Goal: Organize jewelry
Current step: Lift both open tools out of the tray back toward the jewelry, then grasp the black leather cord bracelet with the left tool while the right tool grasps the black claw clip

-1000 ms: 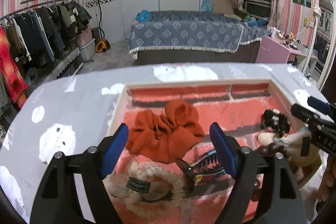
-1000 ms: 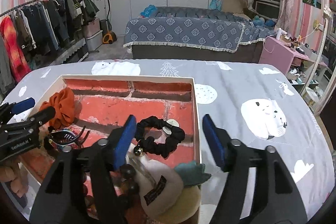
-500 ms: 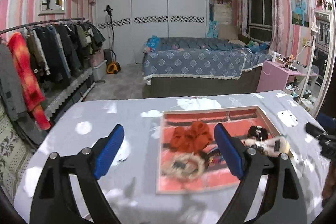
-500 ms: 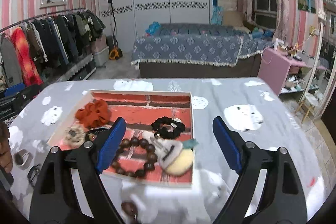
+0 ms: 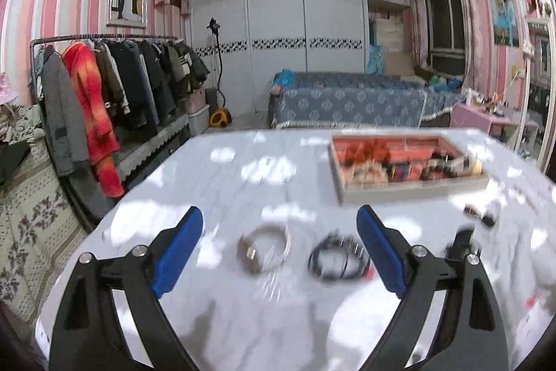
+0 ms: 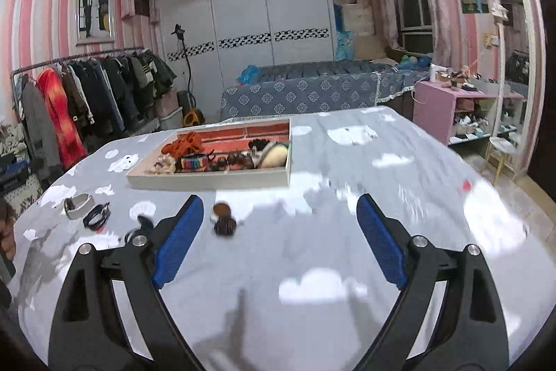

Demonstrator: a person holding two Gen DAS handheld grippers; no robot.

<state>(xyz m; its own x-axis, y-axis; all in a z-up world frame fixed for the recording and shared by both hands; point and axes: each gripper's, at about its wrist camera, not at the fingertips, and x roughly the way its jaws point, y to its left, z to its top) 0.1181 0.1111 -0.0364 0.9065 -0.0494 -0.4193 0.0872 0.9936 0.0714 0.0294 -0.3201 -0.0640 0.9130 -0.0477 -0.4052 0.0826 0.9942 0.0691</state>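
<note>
Both my tongs are spreading wide with nothing between the pads: left tongs (image 5: 279, 252) over the bench (image 5: 222, 183), right tongs (image 6: 279, 239) likewise. The tray (image 6: 208, 179) sits further back, holding an orange scrunchie (image 6: 184, 141), a striped band (image 6: 194, 161) and dark beads (image 6: 229, 160). Loose on the cloth near the left tongs: a pale bracelet (image 5: 262, 247) just beside a black cord bracelet (image 5: 335, 259). Two brown beads (image 6: 222, 218) lie ahead of my right tongs.
</note>
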